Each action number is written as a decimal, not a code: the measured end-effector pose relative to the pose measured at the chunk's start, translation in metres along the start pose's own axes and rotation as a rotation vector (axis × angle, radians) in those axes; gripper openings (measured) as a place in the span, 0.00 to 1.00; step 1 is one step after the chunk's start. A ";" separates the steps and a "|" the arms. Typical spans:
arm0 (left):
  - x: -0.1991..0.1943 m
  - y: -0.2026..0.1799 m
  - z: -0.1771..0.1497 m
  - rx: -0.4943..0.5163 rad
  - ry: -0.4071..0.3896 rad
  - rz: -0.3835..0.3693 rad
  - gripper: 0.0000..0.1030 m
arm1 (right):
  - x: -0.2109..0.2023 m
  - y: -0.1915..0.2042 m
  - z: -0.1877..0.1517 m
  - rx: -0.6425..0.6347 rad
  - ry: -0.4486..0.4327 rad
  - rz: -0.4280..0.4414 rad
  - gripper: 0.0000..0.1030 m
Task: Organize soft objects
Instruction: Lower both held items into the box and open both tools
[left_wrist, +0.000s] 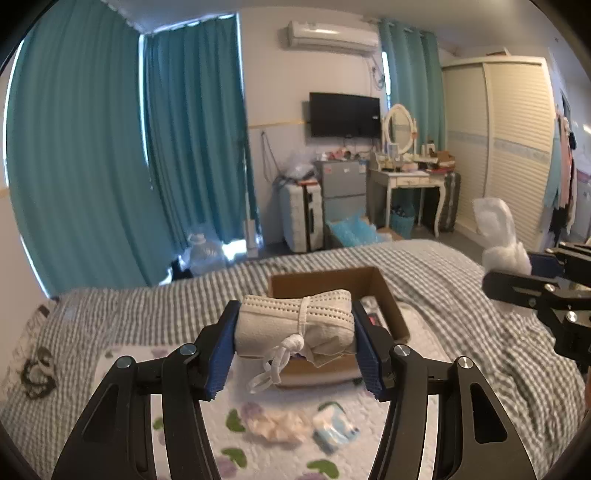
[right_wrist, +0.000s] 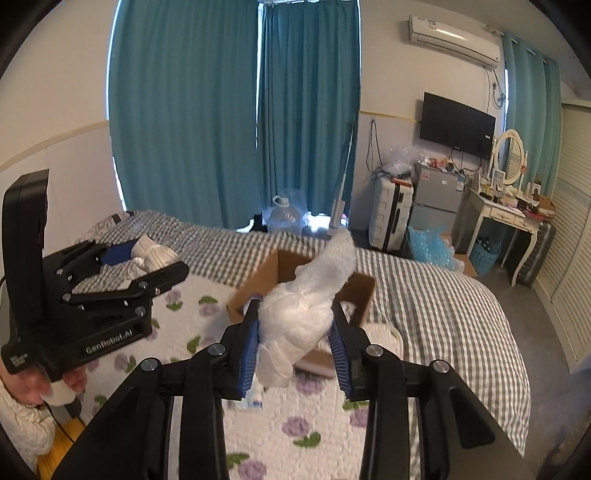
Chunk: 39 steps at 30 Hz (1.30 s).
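Note:
My left gripper (left_wrist: 295, 332) is shut on a beige rolled cloth bundle (left_wrist: 295, 321) tied with a white cord, held above the near edge of an open cardboard box (left_wrist: 325, 280) on the bed. My right gripper (right_wrist: 295, 339) is shut on a white fluffy cloth (right_wrist: 310, 302), held above the same box (right_wrist: 269, 273). The right gripper also shows at the right edge of the left wrist view (left_wrist: 517, 280) with the white cloth (left_wrist: 498, 236). The left gripper shows at the left of the right wrist view (right_wrist: 147, 266) with its bundle (right_wrist: 155, 254).
A white quilted pad with purple flowers (left_wrist: 369, 417) lies on the checked bedspread (left_wrist: 147, 306). A pale crumpled item (left_wrist: 280, 424) and a small blue-white packet (left_wrist: 336, 428) lie on the pad. A suitcase (left_wrist: 299, 214), fridge, dressing table (left_wrist: 406, 181) and wardrobe stand beyond.

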<state>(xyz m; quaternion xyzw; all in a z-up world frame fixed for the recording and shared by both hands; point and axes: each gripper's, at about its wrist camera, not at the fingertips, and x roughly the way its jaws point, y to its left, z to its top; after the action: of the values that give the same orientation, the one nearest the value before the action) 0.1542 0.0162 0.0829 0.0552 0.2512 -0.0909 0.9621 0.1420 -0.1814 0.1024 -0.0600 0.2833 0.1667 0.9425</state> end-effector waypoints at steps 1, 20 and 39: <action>0.004 0.001 0.003 0.002 -0.001 -0.004 0.55 | 0.004 0.000 0.004 0.004 -0.005 0.002 0.34; 0.207 -0.002 0.009 -0.041 0.150 -0.061 0.55 | 0.210 -0.063 0.038 0.149 0.070 0.005 0.34; 0.230 -0.020 -0.009 -0.025 0.224 -0.031 0.68 | 0.249 -0.100 0.000 0.278 0.102 -0.017 0.78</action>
<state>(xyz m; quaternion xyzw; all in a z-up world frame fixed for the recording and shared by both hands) 0.3427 -0.0362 -0.0397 0.0491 0.3591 -0.0960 0.9270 0.3718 -0.2058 -0.0340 0.0603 0.3506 0.1148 0.9275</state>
